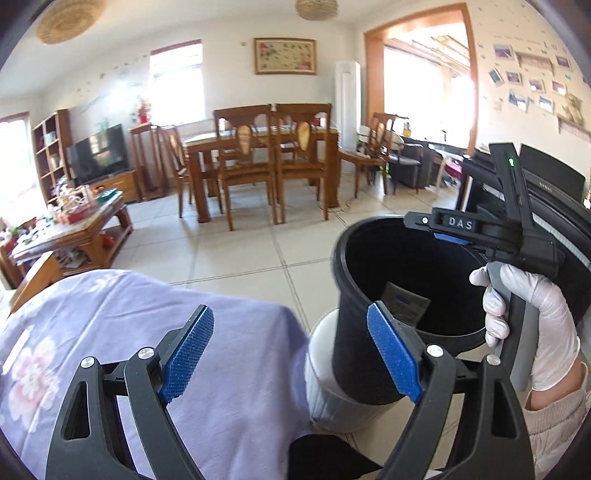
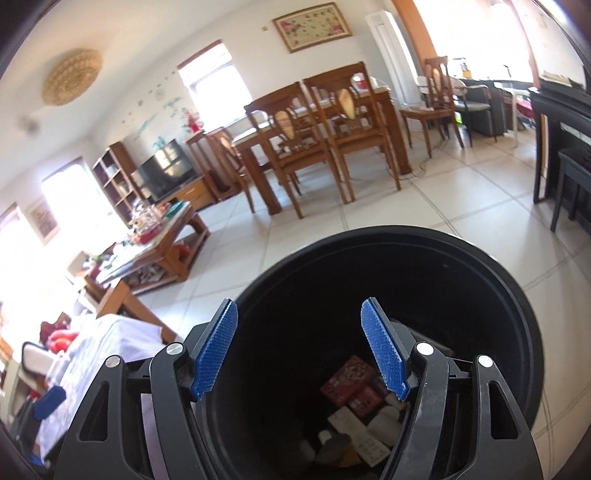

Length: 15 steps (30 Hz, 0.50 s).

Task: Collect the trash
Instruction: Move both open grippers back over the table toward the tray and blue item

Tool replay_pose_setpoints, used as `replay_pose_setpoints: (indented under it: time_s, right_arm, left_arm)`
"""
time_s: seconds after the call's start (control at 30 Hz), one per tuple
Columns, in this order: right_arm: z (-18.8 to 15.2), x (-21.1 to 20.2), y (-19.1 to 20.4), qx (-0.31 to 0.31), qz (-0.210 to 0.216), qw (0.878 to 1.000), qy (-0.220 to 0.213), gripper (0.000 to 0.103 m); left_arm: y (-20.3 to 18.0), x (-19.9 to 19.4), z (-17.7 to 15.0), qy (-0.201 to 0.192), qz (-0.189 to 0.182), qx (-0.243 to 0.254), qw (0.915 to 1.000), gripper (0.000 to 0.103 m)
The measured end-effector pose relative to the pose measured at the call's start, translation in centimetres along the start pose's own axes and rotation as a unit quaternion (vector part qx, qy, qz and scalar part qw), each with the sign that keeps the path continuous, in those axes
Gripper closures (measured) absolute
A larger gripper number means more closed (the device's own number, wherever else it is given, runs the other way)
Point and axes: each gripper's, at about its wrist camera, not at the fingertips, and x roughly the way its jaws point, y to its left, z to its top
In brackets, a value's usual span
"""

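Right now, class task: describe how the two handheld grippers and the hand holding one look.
Both the left gripper and the right gripper have black frames, silver pivot bolts and blue textured pads. The right one carries white "DAS" lettering and a green light. The hand wears a white glove and beige sleeve.

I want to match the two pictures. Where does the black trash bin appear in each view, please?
Left wrist view: the black trash bin stands lower right, beside the lilac flowered cloth.
Right wrist view: the bin fills the lower centre, seen from above, with trash inside.
Shared landmark: the framed flower picture on the far wall.
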Motion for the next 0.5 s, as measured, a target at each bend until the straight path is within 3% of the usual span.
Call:
replay_pose_setpoints:
  time_s: [0.13,0.4,0.5]
  right_arm:
    - [-0.7,0.5,3.8,-0.032,0.031,0.999,0.014,0.033]
    - [-2.2,2.0,13.6,-0.116,0.086,0.988,0.05,0.033]
    - [-2.9,2.5,17.6,-0.142,0.114,0.982,0.058,0.022]
  left_arm:
    - [2.9,-2.0,-0.8,-0.009,0.03,-0.02,0.9993,0.013]
    - [10.0,-5.8,-3.2,-0.017,0.091,-0.064,0.9936,0.013]
    - [13.0,-7.1,-4.4,-0.013,0.114,-0.086,0.9897,0.013]
